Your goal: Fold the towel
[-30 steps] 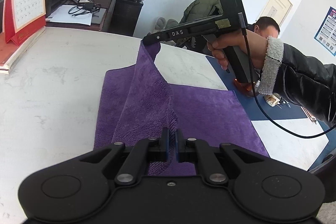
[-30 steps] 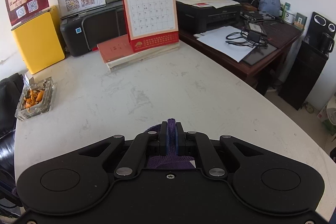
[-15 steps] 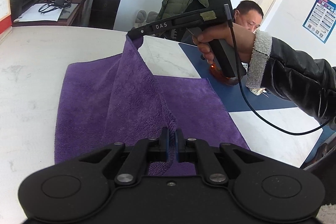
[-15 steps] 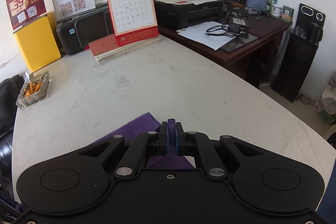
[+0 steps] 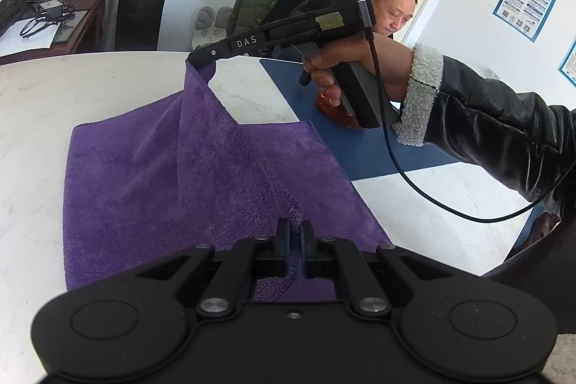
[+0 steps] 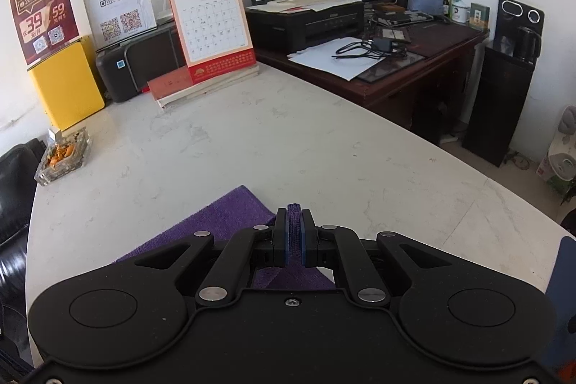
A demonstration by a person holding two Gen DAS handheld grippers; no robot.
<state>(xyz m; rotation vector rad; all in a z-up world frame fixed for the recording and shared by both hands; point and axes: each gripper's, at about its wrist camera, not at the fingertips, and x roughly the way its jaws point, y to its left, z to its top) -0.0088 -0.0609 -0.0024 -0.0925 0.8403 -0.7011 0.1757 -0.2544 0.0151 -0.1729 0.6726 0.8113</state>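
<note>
I had both tools clamped on the purple towel [image 5: 151, 189] above the white marble table [image 6: 252, 146]. My left gripper [image 5: 295, 240] pinched a corner at the near edge of the cloth; my right gripper [image 6: 294, 236] held another corner raised, its fold draped over the part lying flat. A desk calendar [image 6: 210, 24] stood at the table's far edge.

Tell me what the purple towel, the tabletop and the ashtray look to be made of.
Purple towel: soft fabric, probably microfibre; fuzzy matte pile, stitched hem, and it drapes from both grippers.
Tabletop: looks like polished marble or an imitation; white with faint grey veining and a slight sheen.
Ashtray: apparently clear glass; thick see-through walls show the orange scraps inside.
</note>
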